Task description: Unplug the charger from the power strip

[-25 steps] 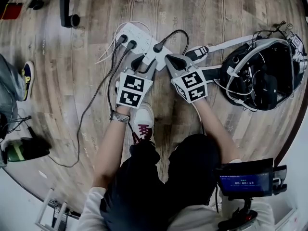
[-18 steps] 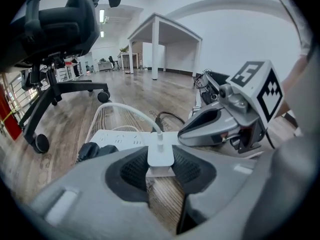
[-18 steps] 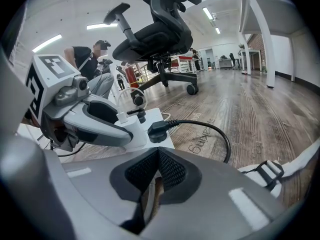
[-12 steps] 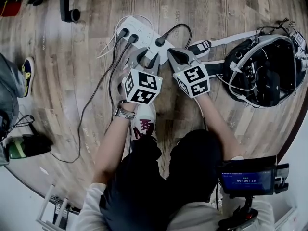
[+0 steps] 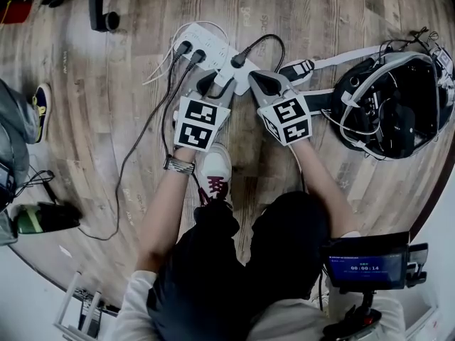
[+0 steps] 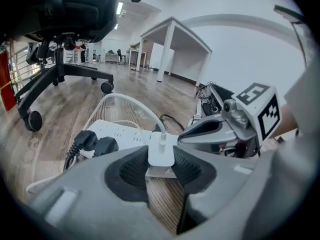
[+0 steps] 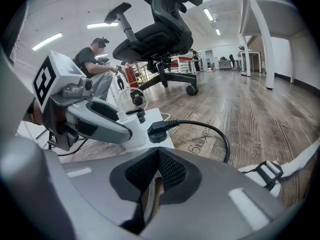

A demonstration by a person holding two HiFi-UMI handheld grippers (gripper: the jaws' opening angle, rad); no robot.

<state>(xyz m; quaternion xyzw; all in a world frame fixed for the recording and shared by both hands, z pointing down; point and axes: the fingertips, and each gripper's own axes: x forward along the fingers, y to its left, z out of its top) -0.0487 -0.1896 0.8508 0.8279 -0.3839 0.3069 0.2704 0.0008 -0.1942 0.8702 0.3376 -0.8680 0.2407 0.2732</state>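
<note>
wooden floor (image 5: 106,105) with a white power strip (image 5: 213,48); left gripper (image 6: 161,170) pinches the white charger (image 6: 161,155), right gripper (image 7: 157,170) jaws pressed together.

Black plugs (image 6: 95,144) close beside charger (image 6: 161,153)

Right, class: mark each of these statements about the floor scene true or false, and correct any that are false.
1. The left hand-held gripper is shut on the small white charger block. True.
2. The right hand-held gripper has its jaws wide apart. False: they are together.
3. The long white power strip lies on grey carpet. False: it lies on a wooden plank floor.
4. Black plugs sit in the power strip. True.
</note>
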